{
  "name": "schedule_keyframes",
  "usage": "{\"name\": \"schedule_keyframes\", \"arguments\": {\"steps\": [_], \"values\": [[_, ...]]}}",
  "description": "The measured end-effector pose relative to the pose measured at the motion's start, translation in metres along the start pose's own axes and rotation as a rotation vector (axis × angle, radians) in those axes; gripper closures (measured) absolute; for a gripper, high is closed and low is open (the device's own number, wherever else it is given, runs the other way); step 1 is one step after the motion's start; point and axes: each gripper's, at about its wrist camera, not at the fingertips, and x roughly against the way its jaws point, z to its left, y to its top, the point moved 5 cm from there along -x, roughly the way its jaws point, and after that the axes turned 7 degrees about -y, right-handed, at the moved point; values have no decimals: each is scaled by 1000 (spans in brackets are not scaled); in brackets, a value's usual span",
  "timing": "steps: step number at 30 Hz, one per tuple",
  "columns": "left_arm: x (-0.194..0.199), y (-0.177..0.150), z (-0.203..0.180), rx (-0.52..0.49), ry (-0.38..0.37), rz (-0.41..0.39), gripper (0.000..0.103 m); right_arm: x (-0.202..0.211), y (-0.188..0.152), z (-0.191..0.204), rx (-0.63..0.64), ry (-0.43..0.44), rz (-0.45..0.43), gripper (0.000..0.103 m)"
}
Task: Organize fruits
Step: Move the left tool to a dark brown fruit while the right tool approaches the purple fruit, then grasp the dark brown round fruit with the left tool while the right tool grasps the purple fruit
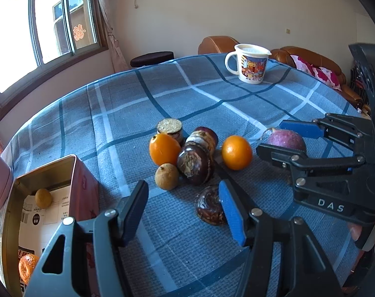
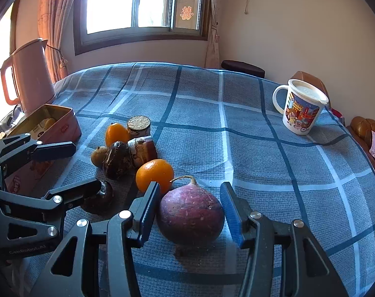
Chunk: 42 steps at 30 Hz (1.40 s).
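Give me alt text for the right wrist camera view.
The open right gripper straddles a purple round vegetable on a blue plaid tablecloth. Left of it lie oranges and dark snacks, the left gripper and an open tin.

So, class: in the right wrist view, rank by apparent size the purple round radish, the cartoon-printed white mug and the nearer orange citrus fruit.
1. Purple round radish, though it is nearest the camera, so unsure.
2. Cartoon-printed white mug.
3. Nearer orange citrus fruit.
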Motion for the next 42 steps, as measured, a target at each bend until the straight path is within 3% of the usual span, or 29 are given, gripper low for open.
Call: {"name": "schedule_keyframes", "arguments": {"steps": [6,13,16,18,19,33,42], "values": [[10,-1,-16,-30,-58,-38,31,2,1,-3,-19,-6,-11,51],[-11,-4,-11,8,-93,59,32,2,1,-5,-29,-10,-10,51],[-15,-5,-11,16,-113,83,38,1,0,-4,-24,-10,-8,51],[-17,-6,-14,5,-123,91,57,1,0,-4,-25,-6,-6,51],[-17,-6,-16,-2,-128,91,61,1,0,-4,-23,-5,-7,51],[7,0,-9,2,-60,-29,62,12,2,3,10,5,-65,57],[13,1,-9,3,-47,-64,62,15,3,3,13,4,-81,62]]}}
